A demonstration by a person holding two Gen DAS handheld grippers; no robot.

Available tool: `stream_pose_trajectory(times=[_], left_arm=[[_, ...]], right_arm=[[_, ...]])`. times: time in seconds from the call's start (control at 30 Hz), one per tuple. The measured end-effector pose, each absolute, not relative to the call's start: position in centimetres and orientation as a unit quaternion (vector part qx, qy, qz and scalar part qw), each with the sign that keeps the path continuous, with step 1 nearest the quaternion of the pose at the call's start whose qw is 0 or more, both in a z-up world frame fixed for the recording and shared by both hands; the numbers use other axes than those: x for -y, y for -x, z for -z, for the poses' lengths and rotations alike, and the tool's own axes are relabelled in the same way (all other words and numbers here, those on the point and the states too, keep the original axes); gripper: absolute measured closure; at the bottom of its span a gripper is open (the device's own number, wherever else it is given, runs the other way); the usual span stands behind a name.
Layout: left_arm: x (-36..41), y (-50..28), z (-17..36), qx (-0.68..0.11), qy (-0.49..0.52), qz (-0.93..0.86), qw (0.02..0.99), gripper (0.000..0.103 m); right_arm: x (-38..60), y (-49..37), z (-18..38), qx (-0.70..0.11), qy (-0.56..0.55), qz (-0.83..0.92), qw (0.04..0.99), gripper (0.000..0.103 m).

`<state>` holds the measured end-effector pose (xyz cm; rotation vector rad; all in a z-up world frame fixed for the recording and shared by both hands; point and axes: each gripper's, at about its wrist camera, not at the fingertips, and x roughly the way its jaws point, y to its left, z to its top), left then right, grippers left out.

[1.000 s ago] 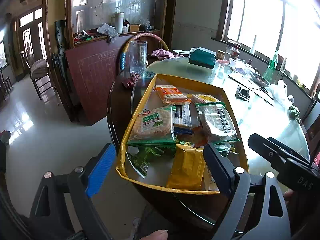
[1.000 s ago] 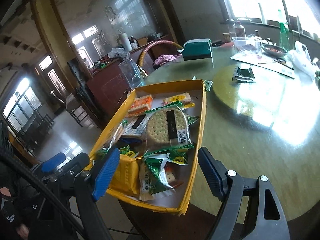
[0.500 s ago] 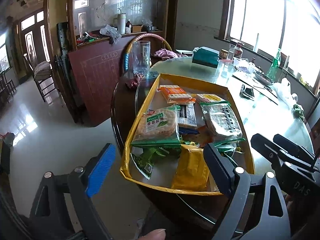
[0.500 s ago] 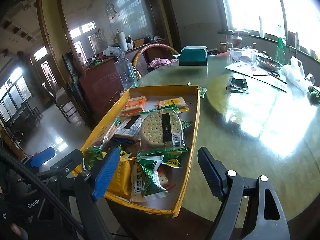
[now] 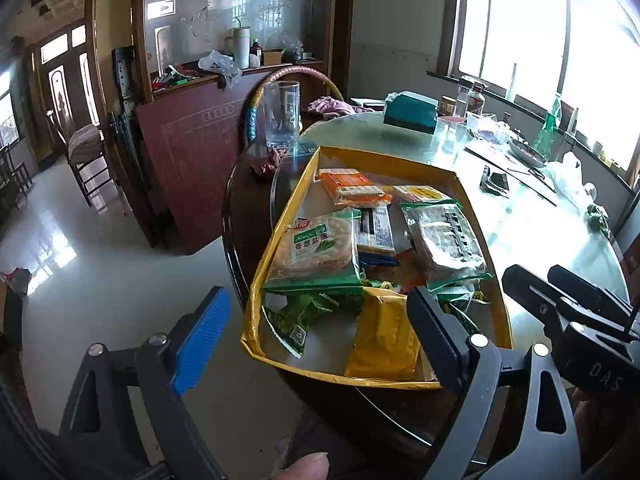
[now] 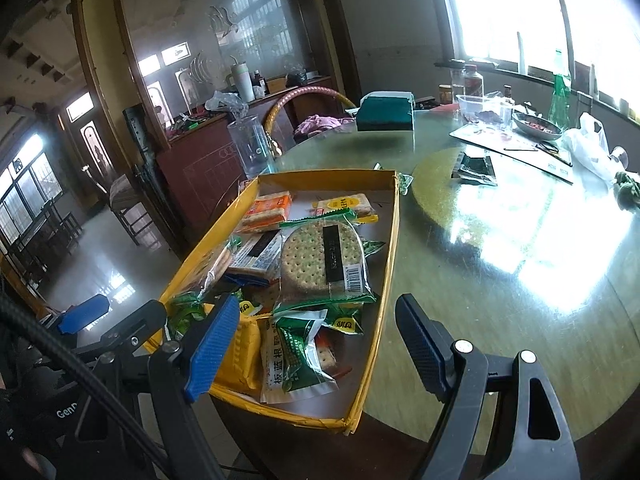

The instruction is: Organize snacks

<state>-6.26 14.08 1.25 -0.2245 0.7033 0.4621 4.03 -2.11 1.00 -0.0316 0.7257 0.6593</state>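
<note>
Here, left tongs (image 5: pixel 316 332) held low in the frame, spread wide with nothing between them, blue pad at lower left and dark pad at lower right, aimed at the near end of the yellow box (image 5: pixel 276 236). Right tongs (image 6: pixel 312 344) likewise parted and empty, hovering at the bottom of the frame over the near corner of the same box (image 6: pixel 390 264), short of any packet. Box resting at the edge of the round glass surface (image 6: pixel 520 248), near end jutting past the rim. Inside, a loose heap of snacks: a green-edged cracker pack (image 5: pixel 316 248) at centre left, a second cracker pack (image 5: pixel 444 236) at centre right lying barcode side up, an orange pack (image 5: pixel 352 186) toward the far end, a yellow pouch (image 5: pixel 384 340) at the near end beside a small green sachet (image 5: pixel 304 316). Beyond the box, toward upper centre, a clear glass (image 5: pixel 282 114) and a teal box (image 5: pixel 410 112) standing on the surface.
</note>
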Motion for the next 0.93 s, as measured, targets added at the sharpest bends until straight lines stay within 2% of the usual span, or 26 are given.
stream_pose_trajectory(times=[0.93], left_arm=[[-14.3, 6.05, -0.72, -0.354, 0.091, -0.231, 0.902, 0.013]], right_arm=[[1.27, -3.98, -1.03, -0.349, 0.023, -0.313, 0.883, 0.023]])
